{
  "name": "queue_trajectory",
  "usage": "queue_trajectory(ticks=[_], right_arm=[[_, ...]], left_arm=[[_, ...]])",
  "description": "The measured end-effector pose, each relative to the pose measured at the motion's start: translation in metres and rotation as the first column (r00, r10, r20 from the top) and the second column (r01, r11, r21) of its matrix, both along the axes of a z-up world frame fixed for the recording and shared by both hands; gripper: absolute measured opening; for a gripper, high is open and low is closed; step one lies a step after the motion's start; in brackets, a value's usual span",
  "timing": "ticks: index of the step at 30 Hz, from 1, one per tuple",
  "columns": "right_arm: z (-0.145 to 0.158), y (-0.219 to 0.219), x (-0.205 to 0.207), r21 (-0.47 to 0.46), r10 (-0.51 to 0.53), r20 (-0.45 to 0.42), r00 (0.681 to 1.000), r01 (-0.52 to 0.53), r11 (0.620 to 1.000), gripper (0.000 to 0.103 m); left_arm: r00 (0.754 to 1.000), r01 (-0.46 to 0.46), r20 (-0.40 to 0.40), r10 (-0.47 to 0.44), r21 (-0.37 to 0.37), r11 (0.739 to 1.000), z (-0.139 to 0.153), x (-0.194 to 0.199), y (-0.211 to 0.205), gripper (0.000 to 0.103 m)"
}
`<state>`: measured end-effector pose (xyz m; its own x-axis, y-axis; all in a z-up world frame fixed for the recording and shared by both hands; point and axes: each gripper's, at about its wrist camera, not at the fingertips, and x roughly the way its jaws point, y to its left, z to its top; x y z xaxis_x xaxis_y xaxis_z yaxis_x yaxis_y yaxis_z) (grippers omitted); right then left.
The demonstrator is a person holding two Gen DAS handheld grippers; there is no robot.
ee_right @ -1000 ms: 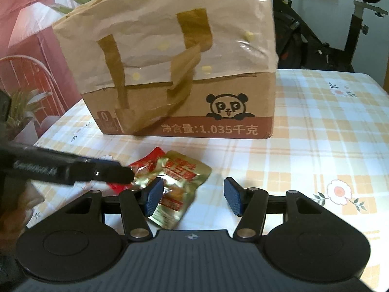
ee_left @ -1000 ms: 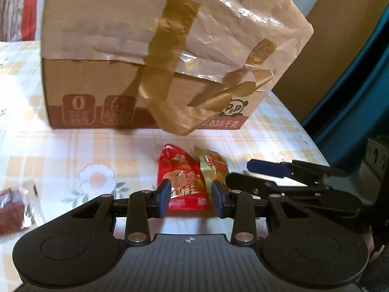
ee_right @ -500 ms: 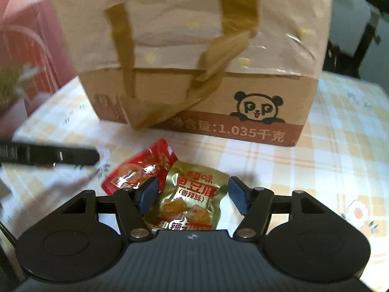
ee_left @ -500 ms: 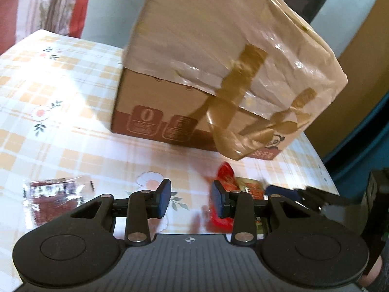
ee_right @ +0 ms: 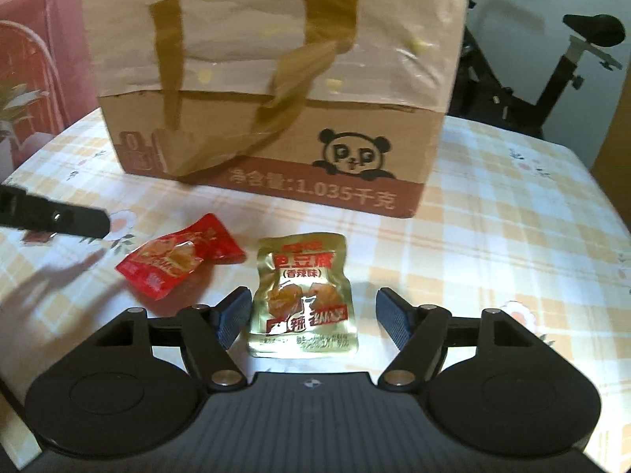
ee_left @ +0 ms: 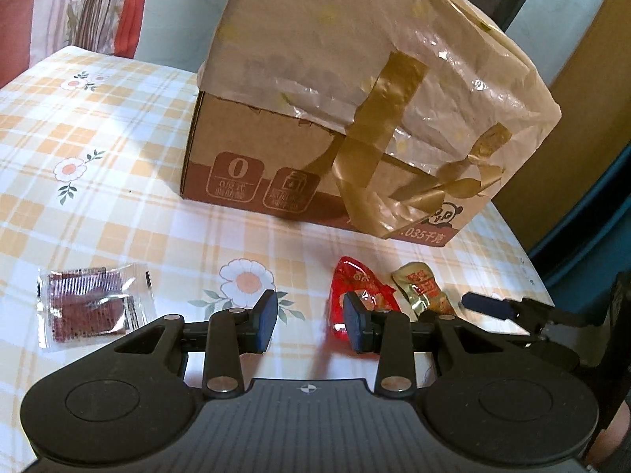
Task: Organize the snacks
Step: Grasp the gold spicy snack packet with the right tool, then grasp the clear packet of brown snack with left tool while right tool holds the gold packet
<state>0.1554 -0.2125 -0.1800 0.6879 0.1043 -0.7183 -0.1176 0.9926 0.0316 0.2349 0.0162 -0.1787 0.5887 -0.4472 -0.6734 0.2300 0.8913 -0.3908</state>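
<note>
Gold foil is showing between the spread fingers of the right tool [ee_right: 313, 313]: the gold snack packet [ee_right: 303, 295] is lying flat on the checked counter [ee_right: 493, 244], in front of the cardboard box [ee_right: 284, 146] with its plastic bag liner. Its long axis is running straight along the tool's reach, printed top pointing toward the box. Judging by this, the pick-up step is in hand; the next move is calling for lowering and pinching the packet across its narrow width. A red snack packet [ee_right: 181, 266] is lying just left, angled. The left tool [ee_left: 309, 325] is hanging released and empty, between the red packet [ee_left: 357, 299] and a clear sachet [ee_left: 92, 303] farther left.
</note>
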Motion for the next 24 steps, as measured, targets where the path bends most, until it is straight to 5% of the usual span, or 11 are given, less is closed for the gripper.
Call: queue_trajectory(ticks=[8, 11, 19, 24], right_arm=[[-0.006, 0.013, 0.011, -0.050, 0.080, 0.052, 0.995, -0.077, 0.996, 0.071], [-0.011, 0.007, 0.010, -0.004, 0.084, 0.070, 0.994, -0.084, 0.996, 0.069], [-0.010, 0.004, 0.001, 0.020, 0.128, 0.101, 0.987, -0.131, 0.991, 0.047], [-0.010, 0.006, -0.001, 0.017, 0.141, 0.116, 0.983, -0.144, 0.989, 0.044]], left_arm=[[1.000, -0.004, -0.004, 0.004, 0.013, 1.000, -0.005, -0.002, -0.001, 0.038], [1.000, -0.013, -0.008, 0.013, 0.012, 1.000, -0.007, -0.002, 0.000, 0.038], [1.000, -0.019, -0.014, 0.019, 0.025, 1.000, -0.010, -0.002, -0.001, 0.038], [0.999, -0.036, -0.001, 0.036, 0.035, 0.999, -0.007, 0.000, 0.002, 0.038]])
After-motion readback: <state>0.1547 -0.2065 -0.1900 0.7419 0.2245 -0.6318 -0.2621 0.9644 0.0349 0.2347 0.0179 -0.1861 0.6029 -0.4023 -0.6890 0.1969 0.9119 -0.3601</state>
